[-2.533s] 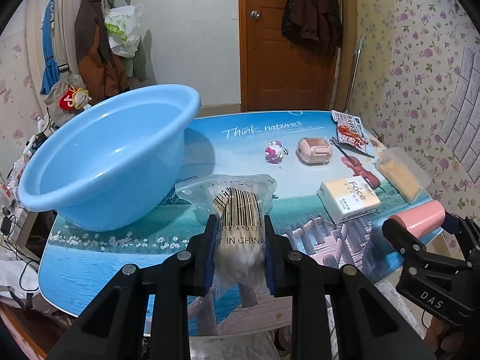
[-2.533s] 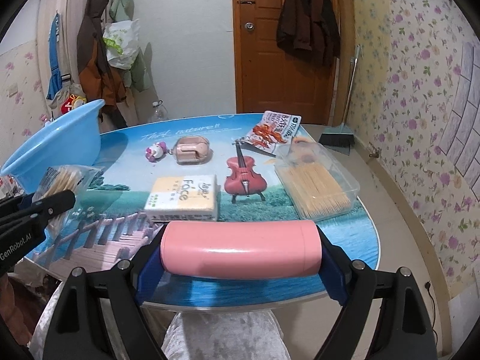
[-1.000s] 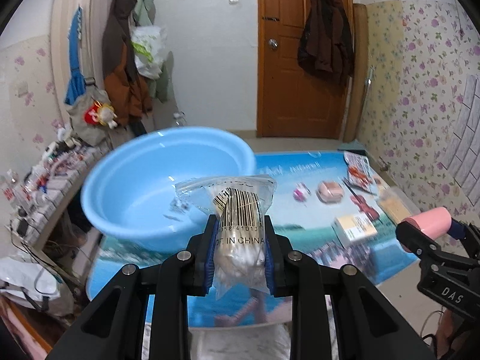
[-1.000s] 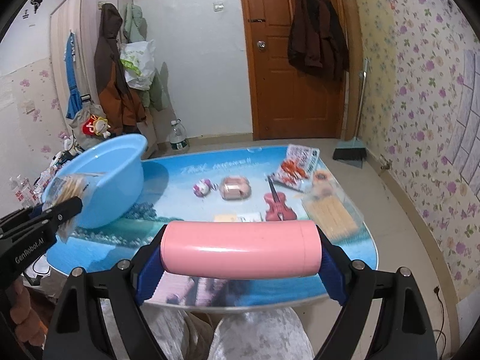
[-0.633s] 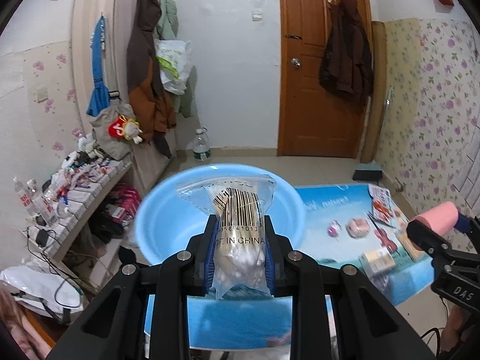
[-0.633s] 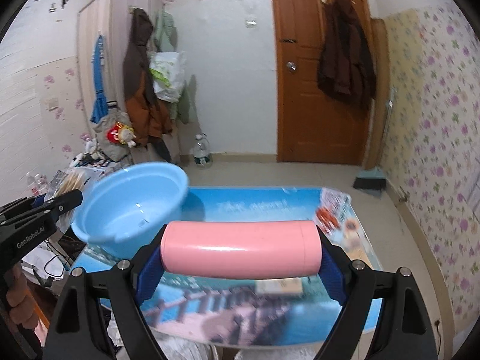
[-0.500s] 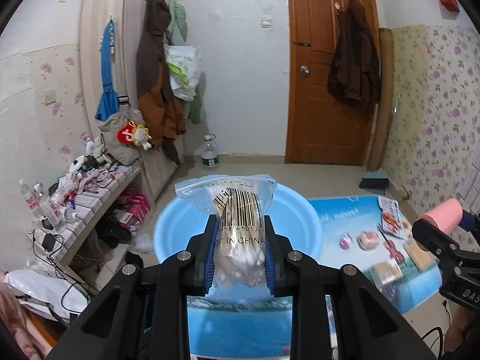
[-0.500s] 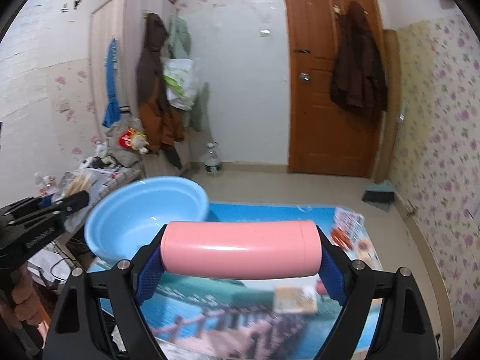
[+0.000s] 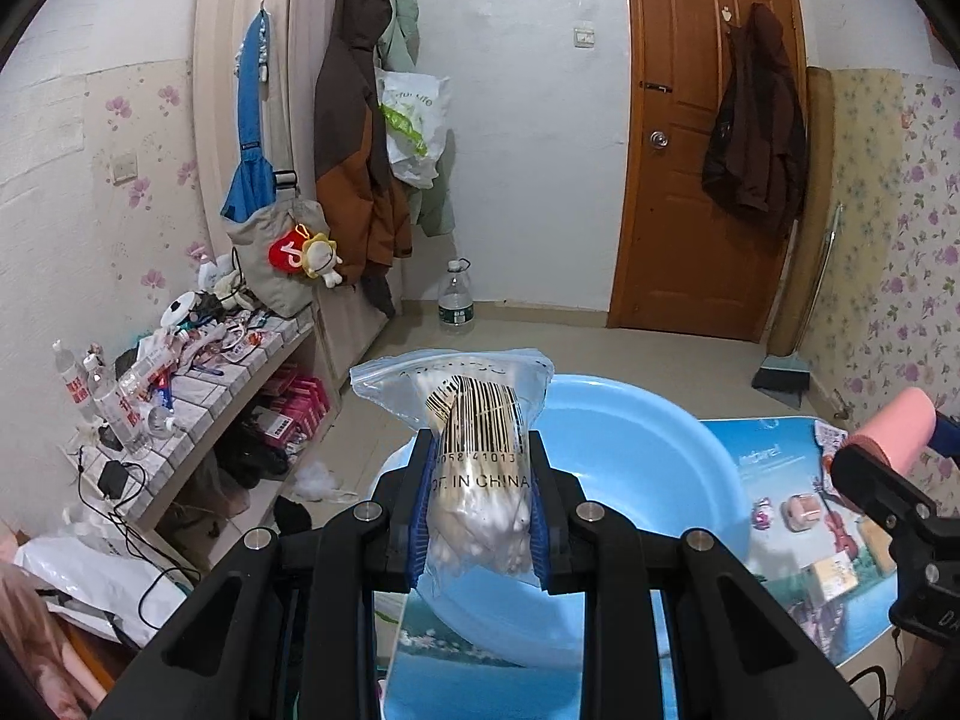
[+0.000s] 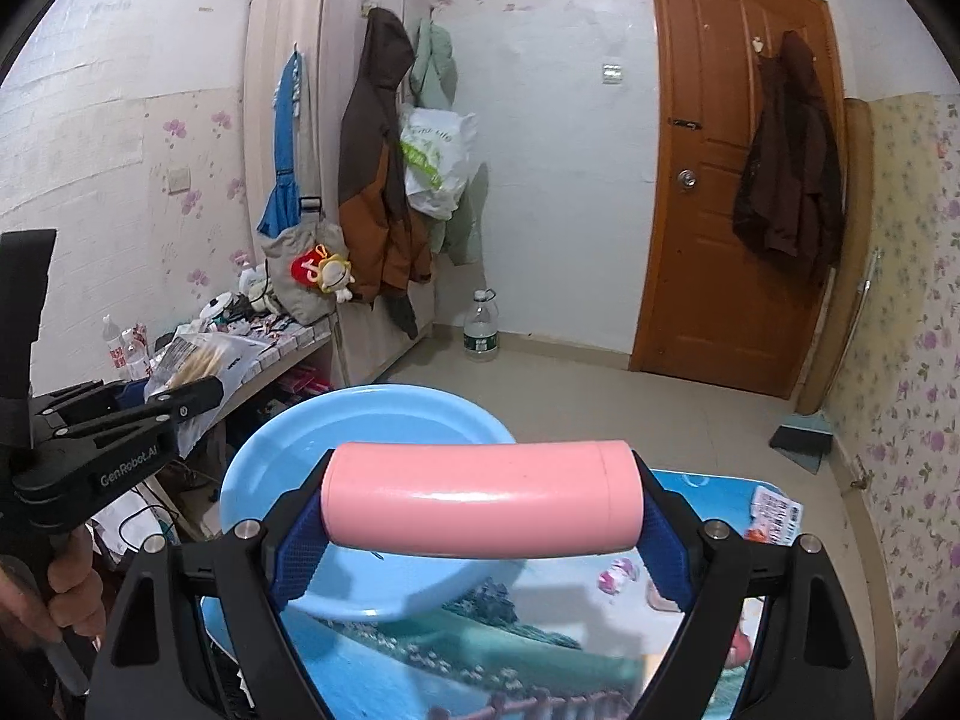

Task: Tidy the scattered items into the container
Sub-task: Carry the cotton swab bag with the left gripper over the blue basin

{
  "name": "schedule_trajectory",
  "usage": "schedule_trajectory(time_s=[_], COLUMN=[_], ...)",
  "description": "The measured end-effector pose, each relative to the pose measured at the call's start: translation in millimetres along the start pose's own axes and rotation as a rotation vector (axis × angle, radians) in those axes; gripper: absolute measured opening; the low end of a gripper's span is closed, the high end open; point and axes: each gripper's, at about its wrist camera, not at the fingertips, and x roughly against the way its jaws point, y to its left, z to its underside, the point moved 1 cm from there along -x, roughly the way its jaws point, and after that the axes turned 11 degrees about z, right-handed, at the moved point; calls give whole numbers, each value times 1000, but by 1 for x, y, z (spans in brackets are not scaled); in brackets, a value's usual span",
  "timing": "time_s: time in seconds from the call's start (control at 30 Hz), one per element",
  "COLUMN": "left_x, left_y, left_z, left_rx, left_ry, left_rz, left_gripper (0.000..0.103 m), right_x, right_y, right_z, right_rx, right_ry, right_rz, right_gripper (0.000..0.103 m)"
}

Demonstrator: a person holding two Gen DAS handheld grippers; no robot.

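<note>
- Your left gripper (image 9: 480, 498) is clamped on the clear bag of cotton swabs (image 9: 477, 468), its blue pads squeezing the bag's waist while the zip-top end stands up above the fingers.
- Your right gripper (image 10: 480, 516) is closed end-to-end on the pink cylinder (image 10: 480, 495), which lies crosswise between the wide-set fingers; from the left wrist view the same cylinder pokes in at the right edge.
- Both loads hang in the air on the near side of the blue basin (image 9: 648, 468), which sits on the left end of the printed table (image 9: 780, 612).
- You are in the carry step: two items are lifted and brought towards the container, neither one yet let go.
- Next, I judge, you need to bring each gripper over the basin's open mouth, dip it inside the rim, then part the fingers so bag and cylinder drop in rather than on the edge; the cylinder may roll, so release it low.
- Small items remain on the table to the right of the basin (image 9: 804, 510); they look like later pickups.
- Against the frames from a couple of seconds back, both cameras now sit higher and look more to the left: the basin has slid from the upper left of each view to the centre, below the held items.
- The grips themselves look unchanged.
</note>
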Motion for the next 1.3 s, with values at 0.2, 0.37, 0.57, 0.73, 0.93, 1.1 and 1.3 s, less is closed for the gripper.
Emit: schedule_trajectory(time_s=[0.2, 0.37, 0.57, 0.73, 0.93, 1.1, 1.3], left_x=[-32, -51, -65, -75, -87, -92, -100], left_y=[10, 14, 19, 13, 6, -4, -14], left_z=[11, 17, 19, 26, 33, 36, 41], left_rx=[24, 38, 46, 38, 44, 29, 16], left_ry=[57, 82, 95, 118, 147, 167, 221], left_rz=[20, 38, 39, 46, 60, 66, 71], left_gripper=[25, 25, 25, 25, 25, 25, 25], right_x=[-43, -70, -89, -89, -89, -89, -87], right_y=[16, 25, 26, 23, 16, 10, 4], right_z=[-2, -1, -2, -3, 0, 2, 5], right_rx=[12, 23, 14, 6, -12, -19, -29], right_ry=[40, 65, 78, 65, 71, 72, 75], right_rz=[1, 8, 18, 26, 34, 39, 38], right_gripper=[89, 89, 89, 89, 89, 89, 89])
